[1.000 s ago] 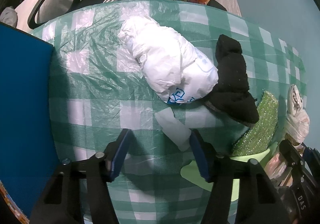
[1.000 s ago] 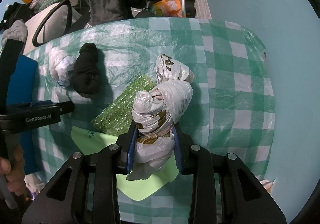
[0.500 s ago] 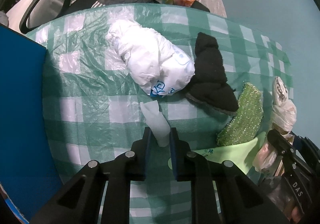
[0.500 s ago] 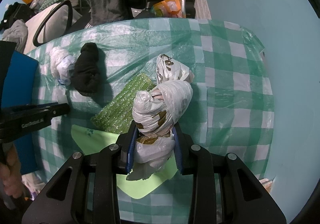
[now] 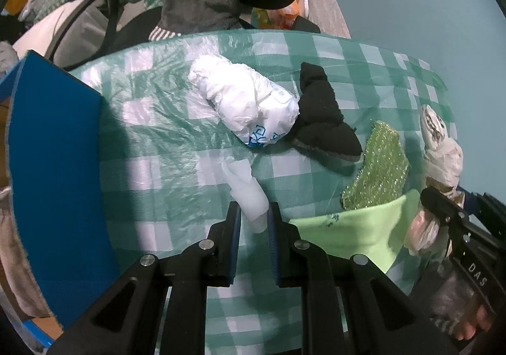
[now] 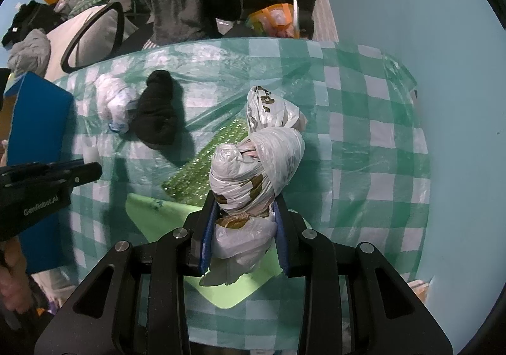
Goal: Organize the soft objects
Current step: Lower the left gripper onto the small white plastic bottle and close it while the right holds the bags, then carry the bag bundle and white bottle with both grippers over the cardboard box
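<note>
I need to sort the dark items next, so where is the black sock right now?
In the left wrist view the black sock lies on the checked tablecloth, touching the white crumpled bag on its left, with the green glittery sponge on its right.

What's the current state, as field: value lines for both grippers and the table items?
left gripper: shut on small translucent white plastic piece
right gripper: shut on knotted white plastic bag with brown print
surface: green-and-white checked tablecloth
loose items: crumpled white plastic bag with blue print, touching black sock; sparkly green scouring pad; light green cloth
left edge: blue panel
</note>
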Action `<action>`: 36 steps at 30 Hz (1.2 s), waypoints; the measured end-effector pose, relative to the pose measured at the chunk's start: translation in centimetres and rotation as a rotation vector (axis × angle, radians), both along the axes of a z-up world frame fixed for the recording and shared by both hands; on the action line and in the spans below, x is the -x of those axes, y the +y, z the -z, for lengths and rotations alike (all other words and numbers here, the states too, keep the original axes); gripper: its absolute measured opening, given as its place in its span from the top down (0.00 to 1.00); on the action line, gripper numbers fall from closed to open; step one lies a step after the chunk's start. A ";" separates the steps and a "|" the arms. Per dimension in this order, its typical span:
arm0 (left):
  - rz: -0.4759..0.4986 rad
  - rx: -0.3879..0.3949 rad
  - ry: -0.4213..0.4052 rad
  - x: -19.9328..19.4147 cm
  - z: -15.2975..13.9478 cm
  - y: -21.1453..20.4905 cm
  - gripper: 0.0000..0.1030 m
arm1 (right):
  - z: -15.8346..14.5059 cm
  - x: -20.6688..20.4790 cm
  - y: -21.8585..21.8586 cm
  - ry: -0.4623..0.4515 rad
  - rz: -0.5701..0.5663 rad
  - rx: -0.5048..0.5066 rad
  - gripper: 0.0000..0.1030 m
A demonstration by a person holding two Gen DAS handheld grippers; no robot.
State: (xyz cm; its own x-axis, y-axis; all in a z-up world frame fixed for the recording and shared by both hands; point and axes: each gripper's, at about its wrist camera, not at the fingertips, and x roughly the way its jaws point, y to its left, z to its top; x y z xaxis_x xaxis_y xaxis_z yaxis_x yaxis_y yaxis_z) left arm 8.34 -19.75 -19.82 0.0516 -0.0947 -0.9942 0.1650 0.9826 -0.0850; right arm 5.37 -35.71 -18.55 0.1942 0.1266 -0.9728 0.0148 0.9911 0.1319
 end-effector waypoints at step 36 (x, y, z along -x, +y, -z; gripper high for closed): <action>-0.007 -0.046 -0.188 5.1 -10.7 8.8 0.84 | -8.2 1.9 10.3 -0.101 -0.159 -0.043 0.70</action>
